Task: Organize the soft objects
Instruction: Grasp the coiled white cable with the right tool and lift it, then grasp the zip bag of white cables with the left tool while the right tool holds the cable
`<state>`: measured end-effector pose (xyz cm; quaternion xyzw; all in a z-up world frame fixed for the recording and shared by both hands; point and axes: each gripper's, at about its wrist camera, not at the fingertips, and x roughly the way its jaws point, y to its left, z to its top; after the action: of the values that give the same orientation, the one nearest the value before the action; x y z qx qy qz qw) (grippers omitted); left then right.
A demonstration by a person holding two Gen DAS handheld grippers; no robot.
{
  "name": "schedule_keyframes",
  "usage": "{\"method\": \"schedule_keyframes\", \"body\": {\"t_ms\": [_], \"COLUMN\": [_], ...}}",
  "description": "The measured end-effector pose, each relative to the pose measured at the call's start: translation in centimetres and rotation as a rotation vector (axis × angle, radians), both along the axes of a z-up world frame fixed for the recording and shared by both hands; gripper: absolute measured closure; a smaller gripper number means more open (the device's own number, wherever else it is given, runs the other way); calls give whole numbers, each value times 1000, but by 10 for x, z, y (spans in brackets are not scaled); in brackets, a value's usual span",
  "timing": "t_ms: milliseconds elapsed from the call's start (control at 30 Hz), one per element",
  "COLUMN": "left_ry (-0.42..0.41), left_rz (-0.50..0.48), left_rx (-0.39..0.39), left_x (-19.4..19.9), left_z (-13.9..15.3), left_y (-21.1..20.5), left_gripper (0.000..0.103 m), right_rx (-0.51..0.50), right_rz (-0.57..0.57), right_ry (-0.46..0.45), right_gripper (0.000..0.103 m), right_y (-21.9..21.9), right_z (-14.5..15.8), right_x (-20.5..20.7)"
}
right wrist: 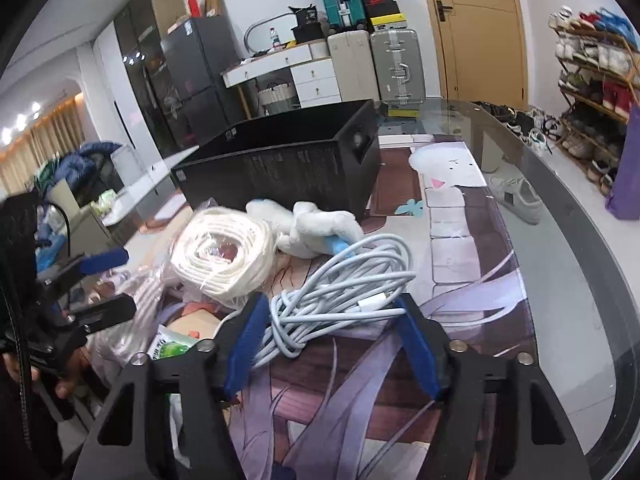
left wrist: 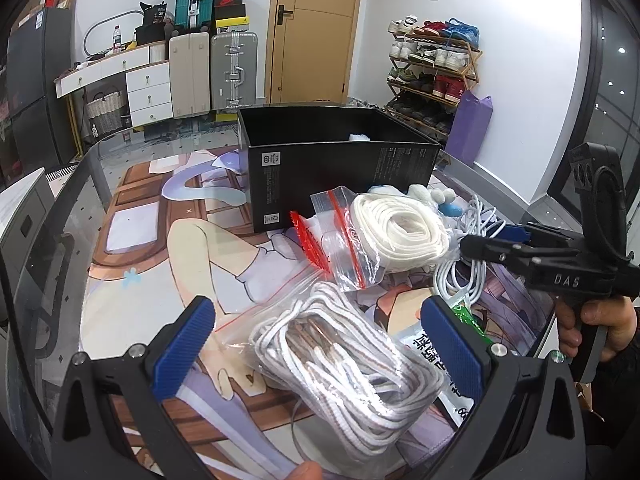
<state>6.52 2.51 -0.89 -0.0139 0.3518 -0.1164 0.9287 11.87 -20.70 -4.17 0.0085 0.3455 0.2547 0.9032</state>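
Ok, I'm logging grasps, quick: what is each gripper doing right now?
Left gripper: jaws open around the bagged white rope, not pressing it.
Right gripper: jaws on either side of the white cable bundle; grip cannot be told.

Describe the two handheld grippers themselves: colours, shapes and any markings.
Both are black plastic pistol-grip tools. The left gripper has two angular black arms with silver screws, ending in ribbed blue fingers. The right gripper has the same build; from the side its body reads "DAS" in pale letters, with a black cable looping above it.
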Motion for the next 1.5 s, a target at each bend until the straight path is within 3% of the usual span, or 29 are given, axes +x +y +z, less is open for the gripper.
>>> {"method": "schedule_keyframes", "body": {"t_ms": [367,600,833,967,1033,1100,1167,1267,1500], "left_ry": [49,82,150,150,146,143,134,119,86], "left_rz": [14,90,145,136,123,129,141,146,165], "left_rx": [39,-5,37,48,43,38,30,15,5], "left_x": [-2,-6,3,1,0,0,-2,-4,-9], "left_z": [4,4,-9,-13,-12,-11,-9,-6,3], "left_y": [-4,-3,-10,-16,-16,-14,-10,-6,2], "left_gripper": [0,0,2,11,25,46,58,63,64], "right_rx": [93,104,113,112,118,121,125,129,130], "right_rz": [-43,-69,-86,-77,-72,-66,-64,-66,-62], "right_ry": [-98,-126,-147,-149,-150,-157,-161,-159,-169], "right_gripper": [43,43,43,43,43,43,43,43,43], "right_y": [-31,-44,-53,-51,-52,-51,-51,-52,-52], "right_z": [22,29,33,34,34,36,37,37,39], "right_x": [-10,-12,-15,-16,-16,-18,-20,-20,-21]}}
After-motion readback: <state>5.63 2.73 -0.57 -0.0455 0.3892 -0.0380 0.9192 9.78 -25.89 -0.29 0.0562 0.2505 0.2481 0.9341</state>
